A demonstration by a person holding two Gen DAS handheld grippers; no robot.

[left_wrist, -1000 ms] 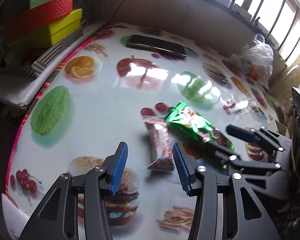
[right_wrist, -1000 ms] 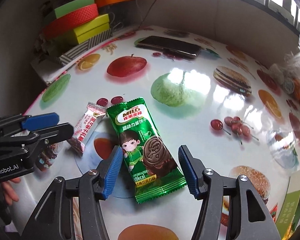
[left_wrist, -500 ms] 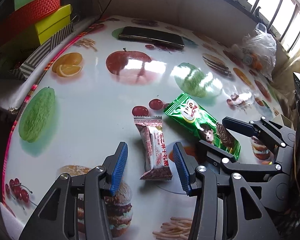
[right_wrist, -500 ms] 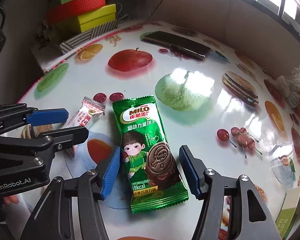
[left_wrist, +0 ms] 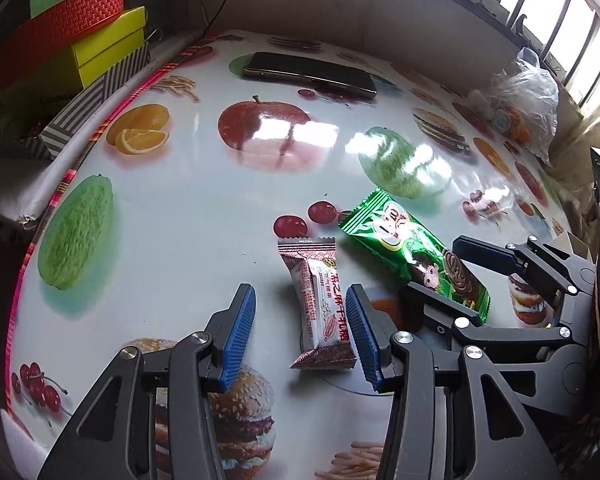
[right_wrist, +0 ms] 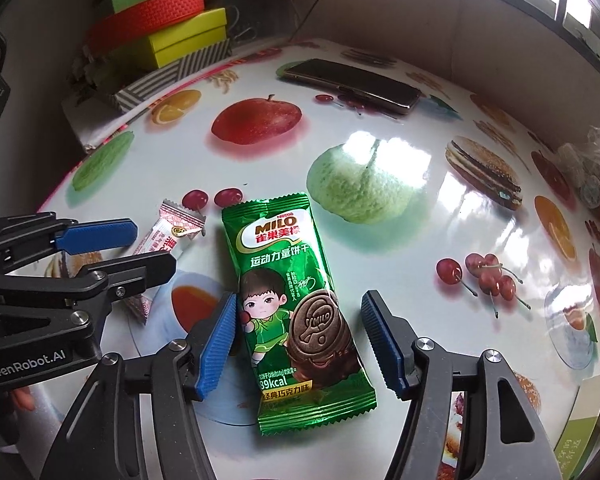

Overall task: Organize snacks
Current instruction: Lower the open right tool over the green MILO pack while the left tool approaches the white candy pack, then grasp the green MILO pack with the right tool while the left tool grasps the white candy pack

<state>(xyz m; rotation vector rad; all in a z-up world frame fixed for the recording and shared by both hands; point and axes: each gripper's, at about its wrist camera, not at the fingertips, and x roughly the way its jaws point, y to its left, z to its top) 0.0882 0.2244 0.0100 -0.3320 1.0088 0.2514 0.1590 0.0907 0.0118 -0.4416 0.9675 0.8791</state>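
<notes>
A red-and-white candy bar (left_wrist: pixel 322 308) lies flat on the fruit-print table (left_wrist: pixel 188 208). It sits between the fingers of my left gripper (left_wrist: pixel 300 320), close to the right pad and apart from the left one; that gripper is open. A green Milo biscuit packet (right_wrist: pixel 296 300) lies flat beside the candy. My right gripper (right_wrist: pixel 300 336) straddles its lower half with jaws opening and the right pad clear of the wrapper. Each gripper shows in the other's view: the right gripper (left_wrist: pixel 456 276) over the Milo packet (left_wrist: pixel 412 256), the left gripper (right_wrist: pixel 152 250) over the candy (right_wrist: pixel 172 236).
A dark phone (left_wrist: pixel 312 72) lies at the far side of the table. Stacked coloured boxes (left_wrist: pixel 80 36) stand off the back left edge. A clear plastic bag (left_wrist: pixel 520 104) with small items sits at the far right. A green-and-white carton (right_wrist: pixel 580 432) stands at the near right.
The right jaws have spread wider around the green packet. The candy sits a little deeper between the left fingers. Both packets lie where they were.
</notes>
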